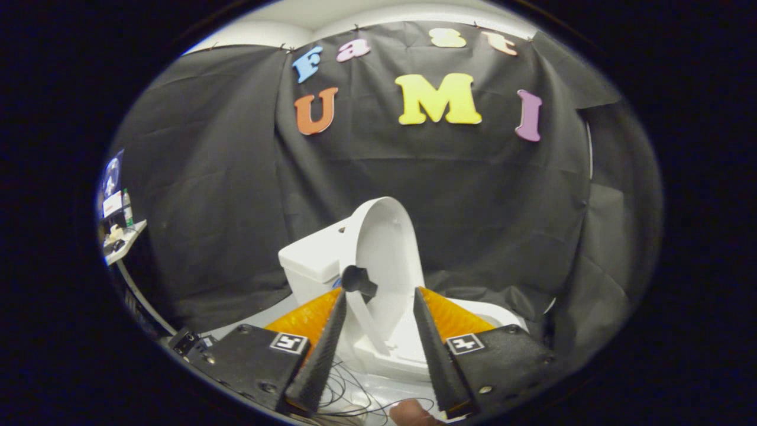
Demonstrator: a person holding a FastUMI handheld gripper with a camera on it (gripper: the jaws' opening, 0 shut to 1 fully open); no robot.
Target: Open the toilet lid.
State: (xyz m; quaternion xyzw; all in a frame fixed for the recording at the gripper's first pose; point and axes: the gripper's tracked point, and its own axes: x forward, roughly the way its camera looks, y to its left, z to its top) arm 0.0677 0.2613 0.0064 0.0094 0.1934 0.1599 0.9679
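Observation:
A small white toilet [310, 260] stands in front of the black cloth wall. Its lid [384, 242] is raised nearly upright, with the inner face turned toward me. A black knob [356, 279] sticks out from the lid's left edge. My gripper [380, 292] is open, its fingers spread wide on either side of the lid's lower part. The left fingertip [340, 296] sits right beside the knob; whether it touches it is unclear. The right fingertip [419, 293] stands apart from the lid. The seat and bowl rim [502, 316] lie beyond the right finger.
Thin black wires [349, 396] trail over the white floor below the fingers. A person's fingertip [414, 411] shows beneath the gripper. A small shelf [124, 239] with bottles hangs far off to the left. The cloth wall closes in behind the toilet.

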